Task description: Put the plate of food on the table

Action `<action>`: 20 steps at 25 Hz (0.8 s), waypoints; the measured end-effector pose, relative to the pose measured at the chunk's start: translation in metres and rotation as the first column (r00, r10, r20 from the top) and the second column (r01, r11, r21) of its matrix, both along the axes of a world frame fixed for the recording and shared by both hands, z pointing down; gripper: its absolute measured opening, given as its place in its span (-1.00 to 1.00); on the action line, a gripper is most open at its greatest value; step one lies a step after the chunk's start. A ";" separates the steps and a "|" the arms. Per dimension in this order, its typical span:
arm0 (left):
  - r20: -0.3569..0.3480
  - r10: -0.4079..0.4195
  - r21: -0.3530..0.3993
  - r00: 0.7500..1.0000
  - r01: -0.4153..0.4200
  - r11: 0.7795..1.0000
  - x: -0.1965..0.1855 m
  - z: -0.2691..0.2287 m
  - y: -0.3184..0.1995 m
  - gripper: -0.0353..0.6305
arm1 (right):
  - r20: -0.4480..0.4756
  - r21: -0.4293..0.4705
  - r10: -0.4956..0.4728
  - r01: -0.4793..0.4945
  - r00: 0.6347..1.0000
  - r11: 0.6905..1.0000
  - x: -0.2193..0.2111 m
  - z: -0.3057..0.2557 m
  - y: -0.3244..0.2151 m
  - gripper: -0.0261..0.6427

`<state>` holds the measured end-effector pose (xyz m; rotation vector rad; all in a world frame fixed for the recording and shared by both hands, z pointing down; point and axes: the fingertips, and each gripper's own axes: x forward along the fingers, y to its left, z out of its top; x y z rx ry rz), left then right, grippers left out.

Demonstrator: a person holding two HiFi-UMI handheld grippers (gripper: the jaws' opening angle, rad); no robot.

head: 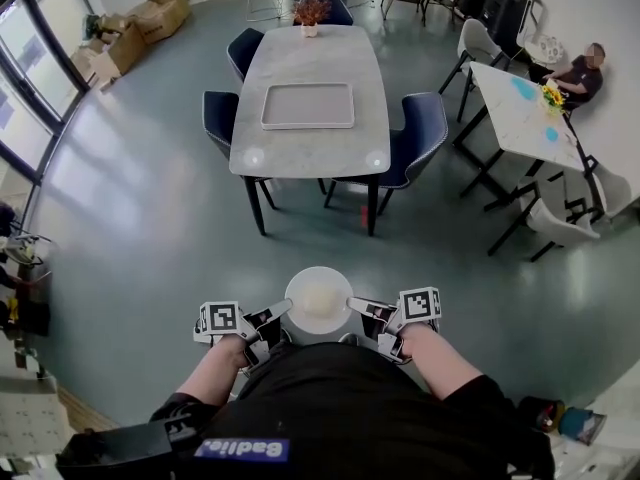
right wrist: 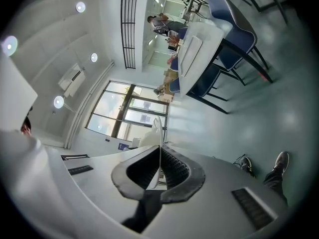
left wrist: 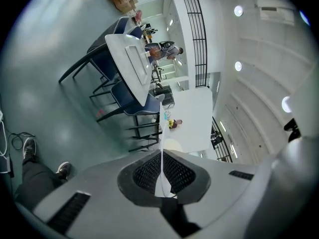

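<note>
A white plate with pale food on it hangs in front of me above the grey-green floor, held level. My left gripper is shut on its left rim and my right gripper is shut on its right rim. In the left gripper view the plate shows edge-on, pinched between the dark pads, and the same in the right gripper view, where the plate is a thin white edge. The marble-topped table stands ahead, a white tray on its middle.
Dark blue chairs stand around the table, one at the near right and two on the left. A flower pot sits at the table's far end. A second white table with a seated person is at the right. Cardboard boxes lie far left.
</note>
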<state>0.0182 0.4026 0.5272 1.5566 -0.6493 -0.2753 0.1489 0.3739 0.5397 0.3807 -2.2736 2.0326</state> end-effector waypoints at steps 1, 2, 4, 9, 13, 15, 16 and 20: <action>-0.006 -0.012 -0.009 1.000 0.012 1.000 0.003 0.001 0.001 -0.85 | 0.002 0.003 -0.008 0.008 1.000 1.000 0.002 0.001 -0.001 -0.87; -0.014 -0.023 -0.016 1.000 0.023 1.000 0.006 0.001 0.001 -0.85 | -0.001 0.002 -0.015 0.015 1.000 1.000 0.004 0.002 -0.002 -0.87; -0.020 -0.039 -0.016 0.999 0.039 0.999 0.009 0.002 0.000 -0.85 | -0.001 -0.001 -0.022 0.022 1.000 1.000 0.006 0.004 -0.004 -0.87; -0.011 -0.055 0.007 0.998 0.055 0.998 0.011 0.000 -0.010 -0.85 | 0.007 0.011 -0.025 0.025 1.000 1.000 0.009 0.004 -0.015 -0.87; -0.015 -0.056 0.003 0.998 0.056 0.998 0.006 -0.001 -0.022 -0.85 | 0.018 0.017 -0.023 0.023 1.000 1.000 0.003 0.002 -0.029 -0.87; -0.024 -0.053 0.008 0.998 0.053 0.999 0.001 0.000 -0.034 -0.85 | -0.007 0.008 -0.016 0.016 1.000 1.000 0.000 0.007 -0.039 -0.87; -0.028 -0.051 0.008 0.998 0.051 0.999 -0.002 0.002 -0.040 -0.85 | -0.024 0.003 -0.011 0.011 1.000 1.000 -0.001 0.010 -0.045 -0.87; -0.006 -0.019 0.014 1.000 0.019 1.000 -0.020 0.009 -0.071 -0.85 | -0.025 0.011 0.010 -0.010 1.000 1.000 -0.016 0.011 -0.072 -0.87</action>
